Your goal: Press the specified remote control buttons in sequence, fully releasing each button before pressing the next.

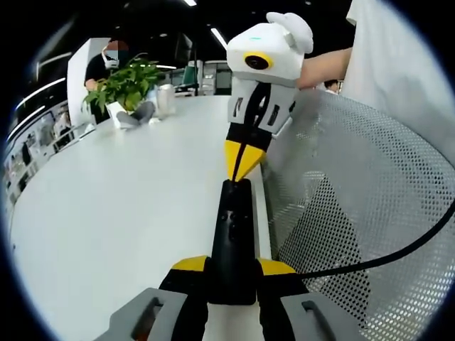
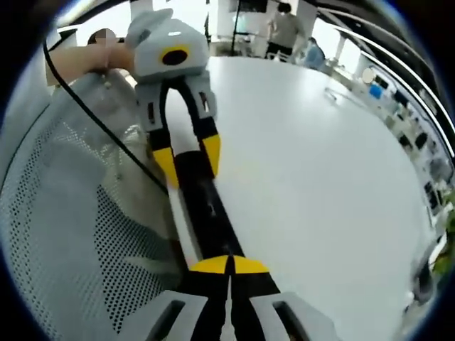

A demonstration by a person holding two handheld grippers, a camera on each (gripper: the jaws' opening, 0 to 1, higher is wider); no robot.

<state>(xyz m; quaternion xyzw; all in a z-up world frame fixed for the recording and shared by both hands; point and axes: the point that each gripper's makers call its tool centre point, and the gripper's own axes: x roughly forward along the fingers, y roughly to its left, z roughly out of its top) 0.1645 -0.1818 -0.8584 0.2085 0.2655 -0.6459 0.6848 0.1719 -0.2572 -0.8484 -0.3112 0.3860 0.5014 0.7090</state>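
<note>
A mesh chair [image 1: 370,213] crowds the white table [image 1: 128,213]. The left gripper [image 1: 231,273] clamps the remote [image 1: 233,234]; the right gripper [image 1: 244,162], jaws together, touches its far end.

I'm working in an open-plan office: a long white table [image 1: 106,213] with a potted plant [image 1: 124,84], ceiling strip lights [image 1: 220,37], a mesh chair back [image 1: 370,213], and people [image 2: 284,28] standing by desks behind.
</note>
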